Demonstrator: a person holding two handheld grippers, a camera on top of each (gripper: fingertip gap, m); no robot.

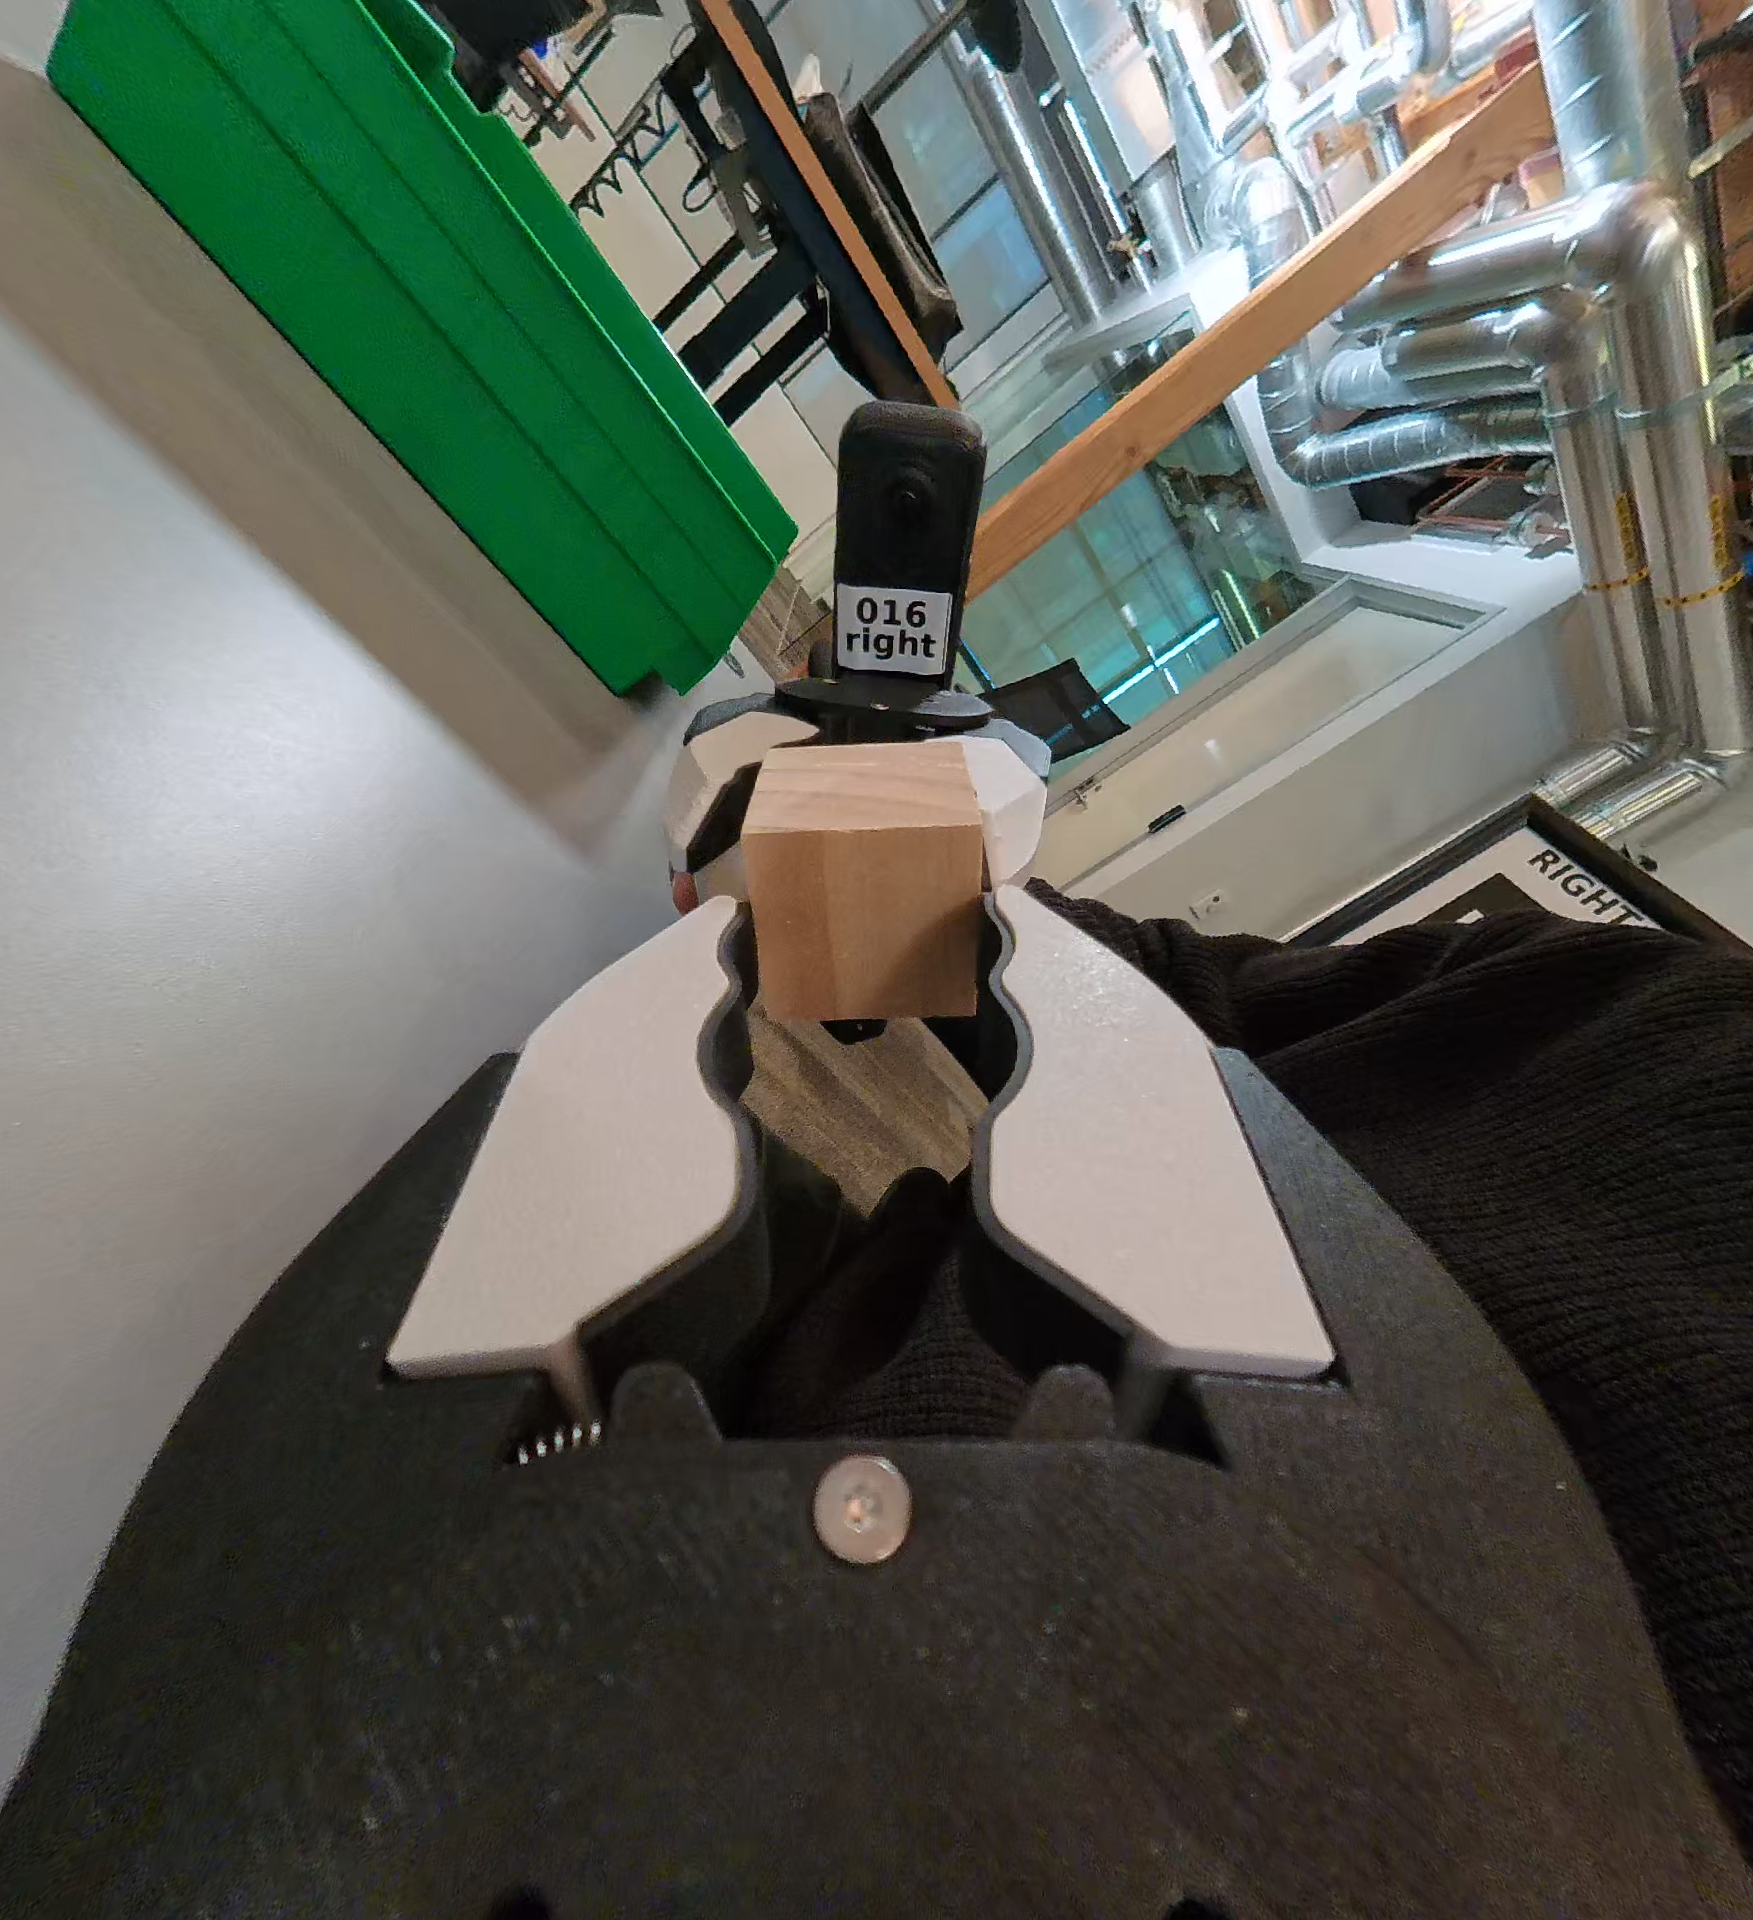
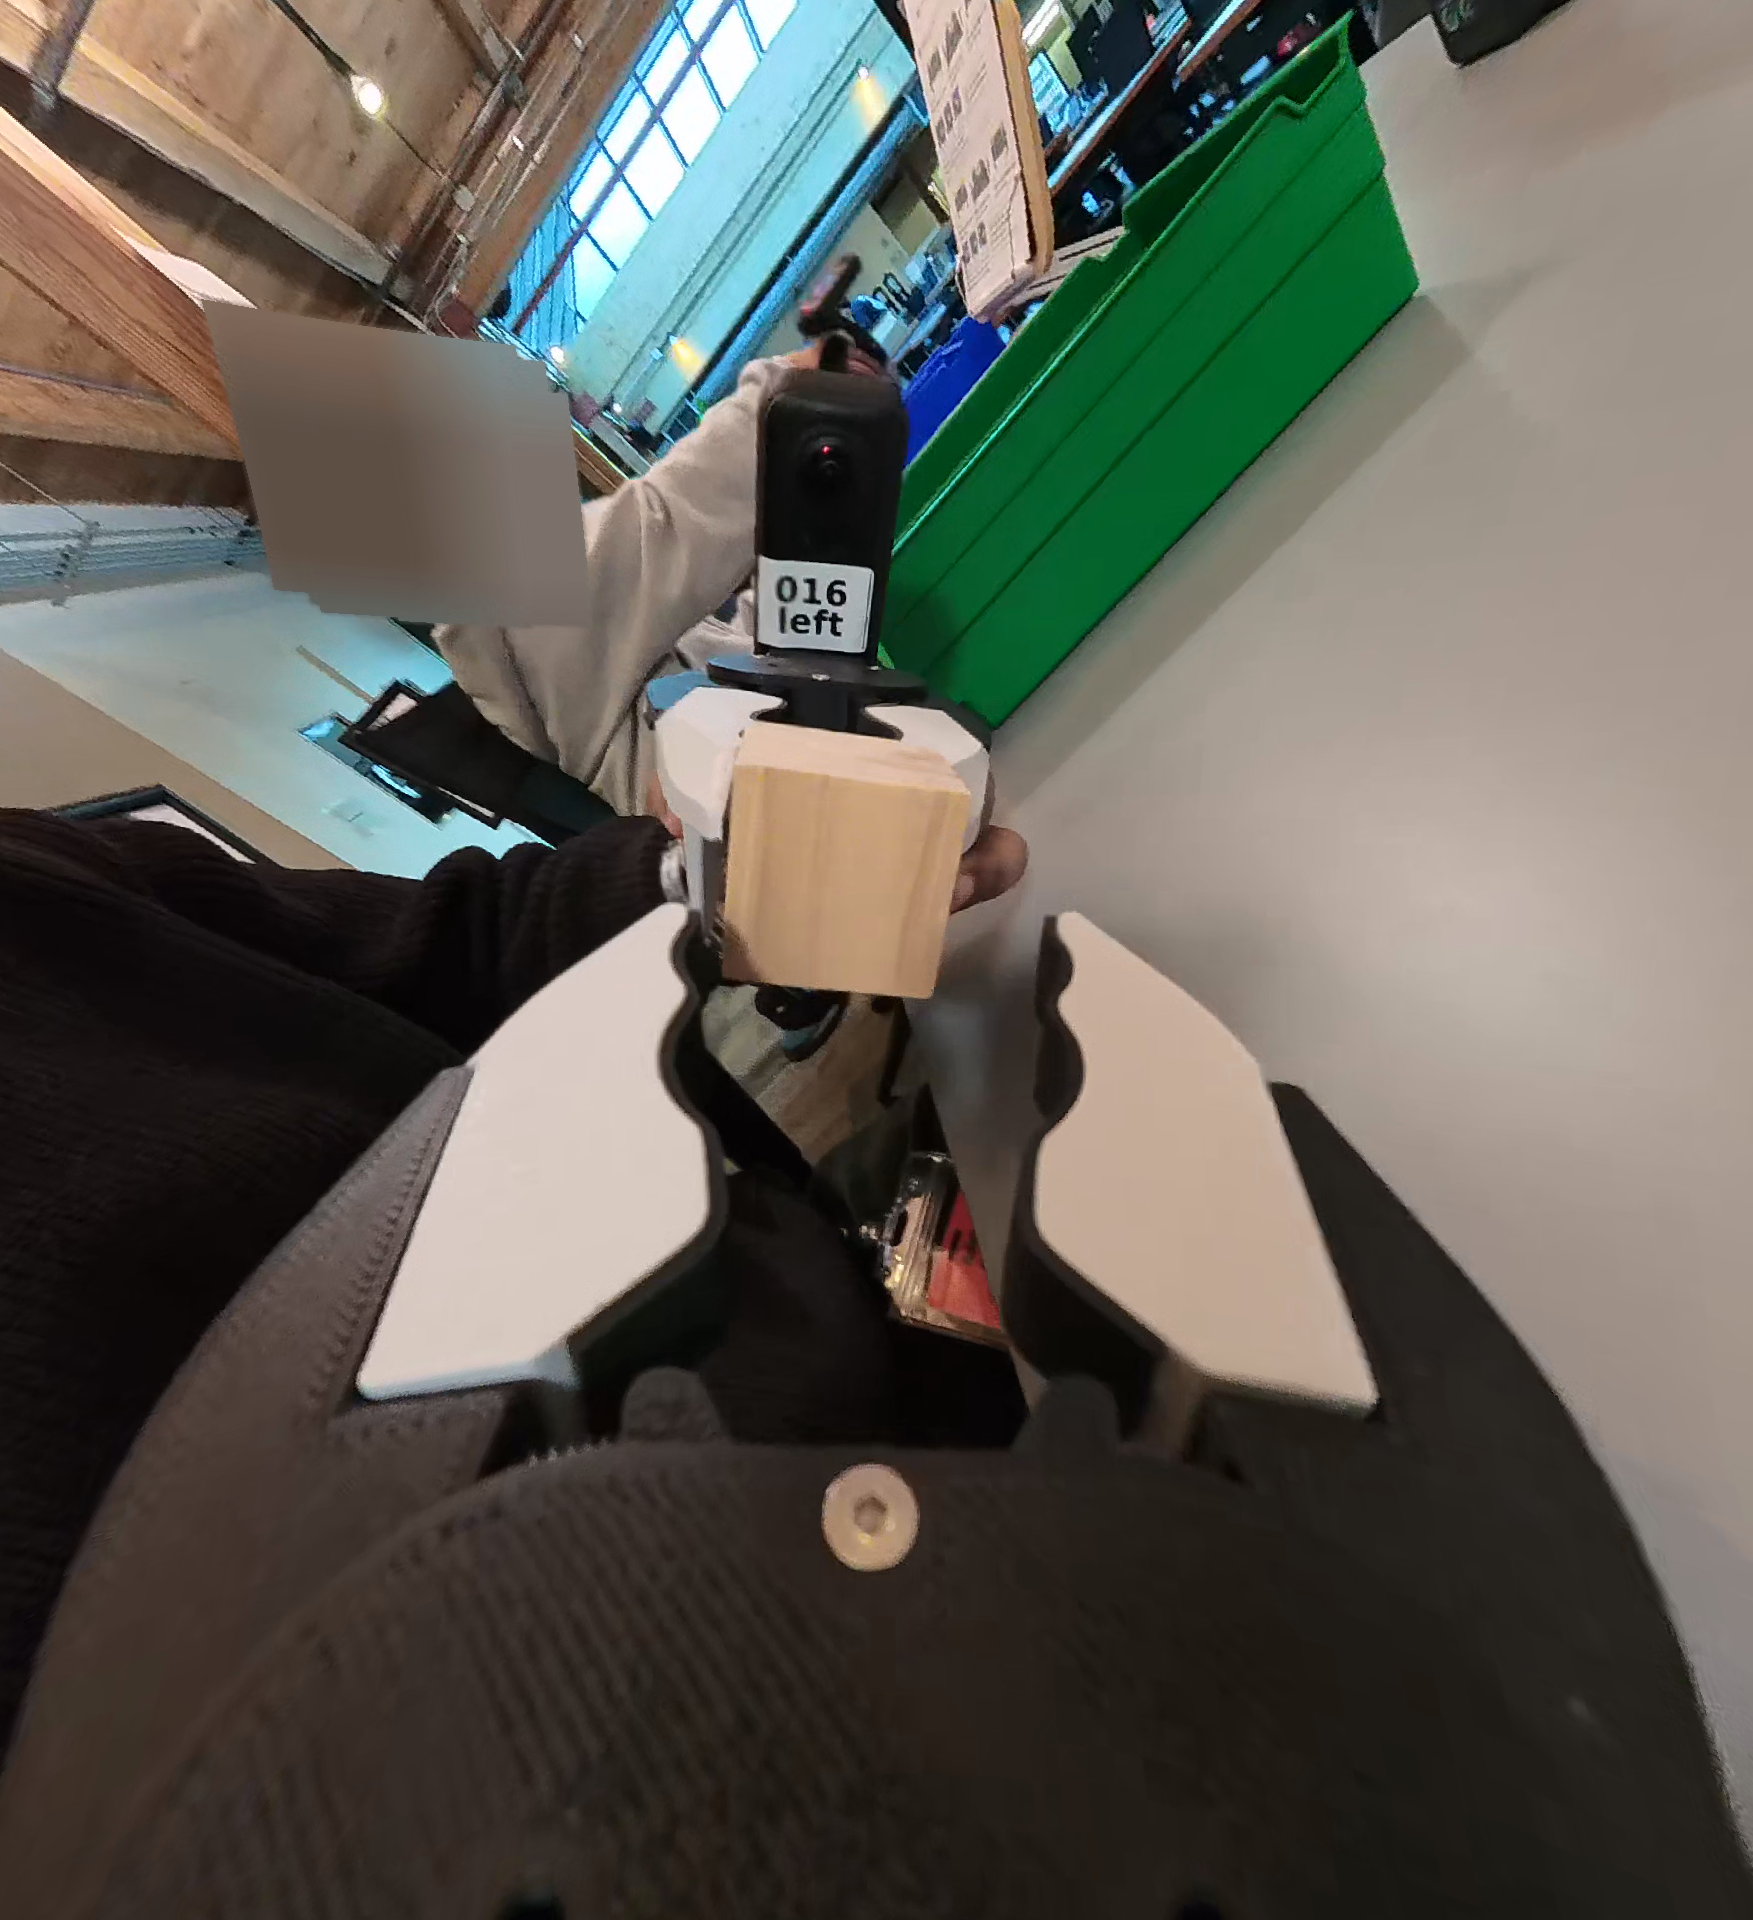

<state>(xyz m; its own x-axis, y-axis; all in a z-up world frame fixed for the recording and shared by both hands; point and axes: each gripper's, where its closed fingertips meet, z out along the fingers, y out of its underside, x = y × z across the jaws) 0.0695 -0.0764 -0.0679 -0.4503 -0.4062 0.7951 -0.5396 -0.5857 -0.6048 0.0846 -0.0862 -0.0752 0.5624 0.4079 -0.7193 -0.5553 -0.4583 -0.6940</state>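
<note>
Beside the bench (image 1: 124, 831) (image 2: 1474, 831) edge, clear of its surface, a pale wooden cube (image 1: 856, 883) (image 2: 841, 883) is suspended in the air between two grippers that face each other. The left gripper (image 1: 861, 914) has its jaws clenched on the cube, with one white fingertip against each side face. The right gripper (image 2: 867, 925) has its jaws released. They flank the opposite end of the cube, with a visible gap at one fingertip; whether the other fingertip makes contact cannot be determined. Each gripper carries an upright black camera (image 1: 908, 520) (image 2: 830, 488) bearing a white label. A green crate (image 1: 415, 312) (image 2: 1142, 416) stands farther back on the bench. A black knit sleeve (image 1: 1474, 1143) (image 2: 176, 1039) lies alongside both grippers. In the right wrist view, a second person in a beige sleeve (image 2: 643, 582) is behind the left gripper.
</note>
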